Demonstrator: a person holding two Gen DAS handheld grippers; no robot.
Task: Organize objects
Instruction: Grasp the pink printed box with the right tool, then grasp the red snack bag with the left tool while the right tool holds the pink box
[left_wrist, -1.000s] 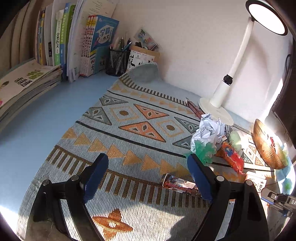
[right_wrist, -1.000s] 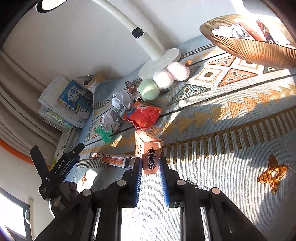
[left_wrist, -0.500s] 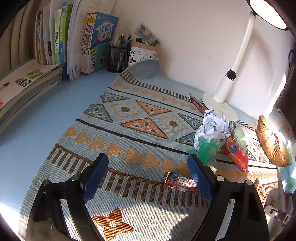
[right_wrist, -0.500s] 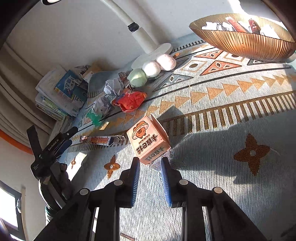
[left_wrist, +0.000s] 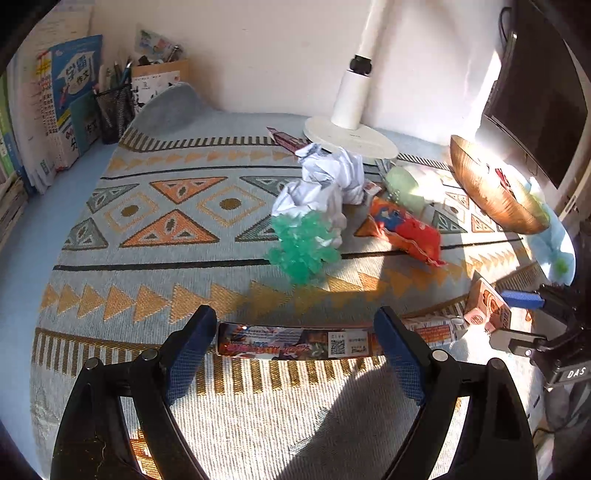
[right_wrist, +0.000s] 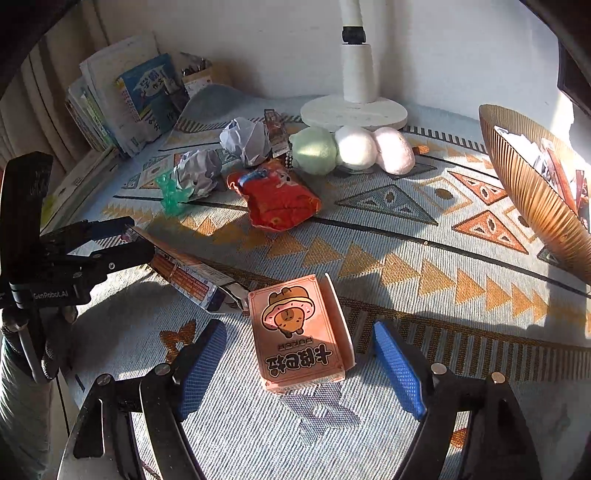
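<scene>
A long snack wrapper (left_wrist: 295, 341) lies flat on the patterned mat between the open jaws of my left gripper (left_wrist: 295, 328); it also shows in the right wrist view (right_wrist: 188, 275). A pink card box (right_wrist: 299, 334) with a cartoon animal lies flat on the mat between the open jaws of my right gripper (right_wrist: 299, 343). The box also shows in the left wrist view (left_wrist: 487, 308), next to the right gripper's blue pad. Neither gripper holds anything.
Crumpled white paper (left_wrist: 325, 184), green plastic (left_wrist: 301, 247), a red snack bag (left_wrist: 404, 230) and three plush balls (right_wrist: 354, 147) lie mid-mat. A lamp base (left_wrist: 349, 138) stands behind. A wicker basket (right_wrist: 535, 184) with wrappers sits at the right. Books (left_wrist: 55, 107) stand at the left.
My right gripper let go of the pink box, which now lies flat, and opened wide. My left gripper moved right and forward, so the long wrapper is between its jaws.
</scene>
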